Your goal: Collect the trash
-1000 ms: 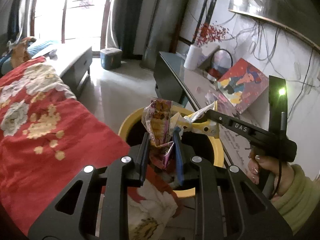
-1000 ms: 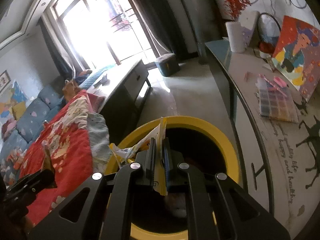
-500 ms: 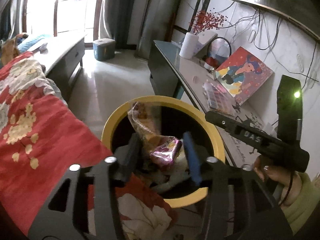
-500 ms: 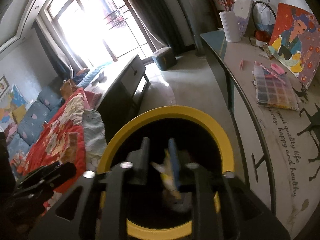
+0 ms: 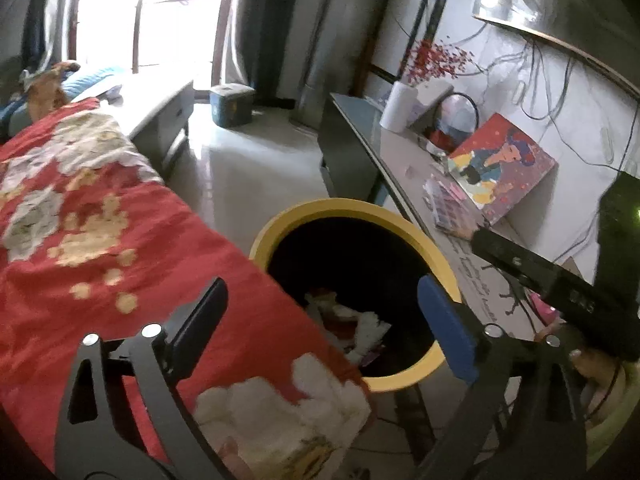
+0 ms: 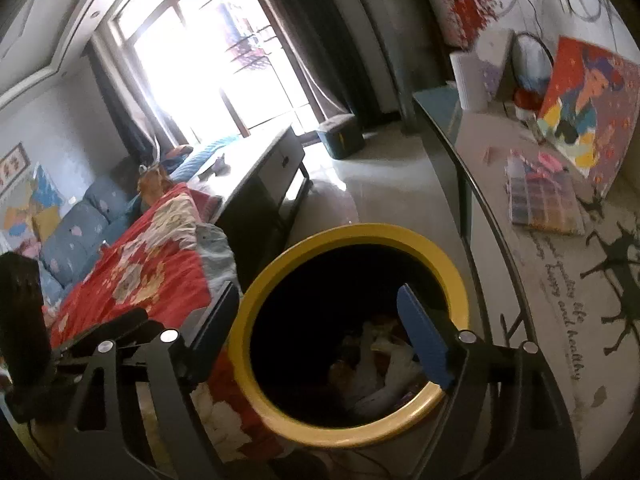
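Note:
A round bin with a yellow rim stands between the bed and the side table; the right wrist view shows the bin rim from above. Crumpled wrappers lie loose at its dark bottom, and in the right wrist view the wrappers rest in a pale heap. My left gripper hovers over the near rim, its jaws opening wide, nothing between them. My right gripper hangs over the bin mouth, its jaws also opening and bare.
A red floral quilt covers the bed on the left and overlaps the bin's edge. On the right a long side table carries a painting, a bead box and a white vase. A blue box sits on the floor.
Both grippers went from shut on wrappers to wide open. The wrappers dropped out of the jaws and now lie in the bin. Both grippers shifted slightly over the bin.

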